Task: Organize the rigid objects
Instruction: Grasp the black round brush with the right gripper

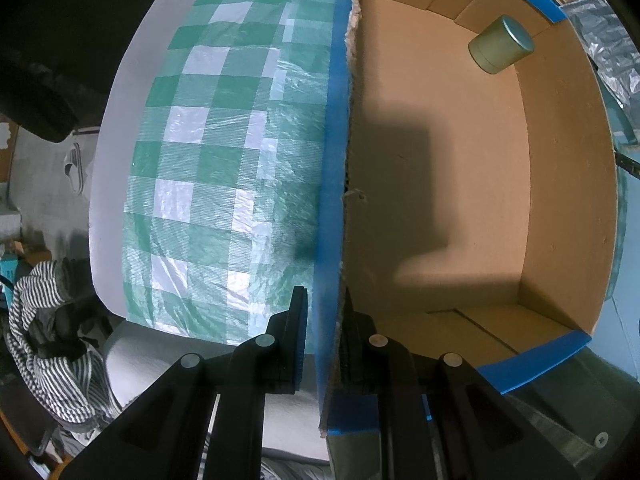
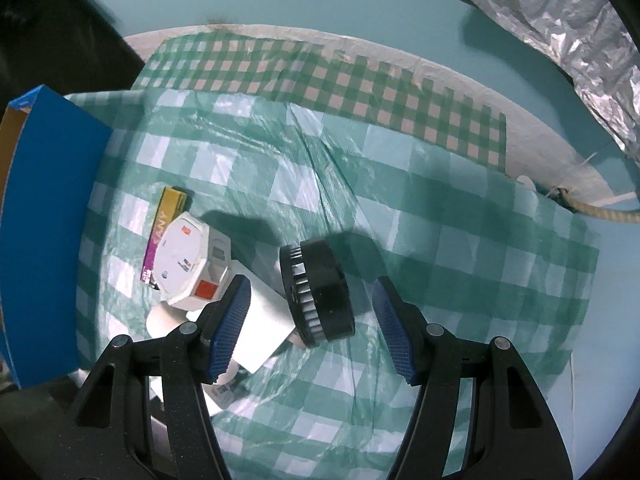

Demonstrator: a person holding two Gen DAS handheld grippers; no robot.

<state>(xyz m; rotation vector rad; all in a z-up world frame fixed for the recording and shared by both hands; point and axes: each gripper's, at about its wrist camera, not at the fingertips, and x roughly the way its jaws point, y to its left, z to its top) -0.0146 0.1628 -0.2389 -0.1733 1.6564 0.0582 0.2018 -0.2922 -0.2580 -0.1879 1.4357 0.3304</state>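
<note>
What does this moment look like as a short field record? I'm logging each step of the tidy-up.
left tool: shut on the cardboard box wall
right tool: open, above the black round part, not touching it
in box: gold tin, lying on its side in a corner
on checked cloth: black round part, white octagonal box, yellow-purple carton
done so far: one item boxed
</note>
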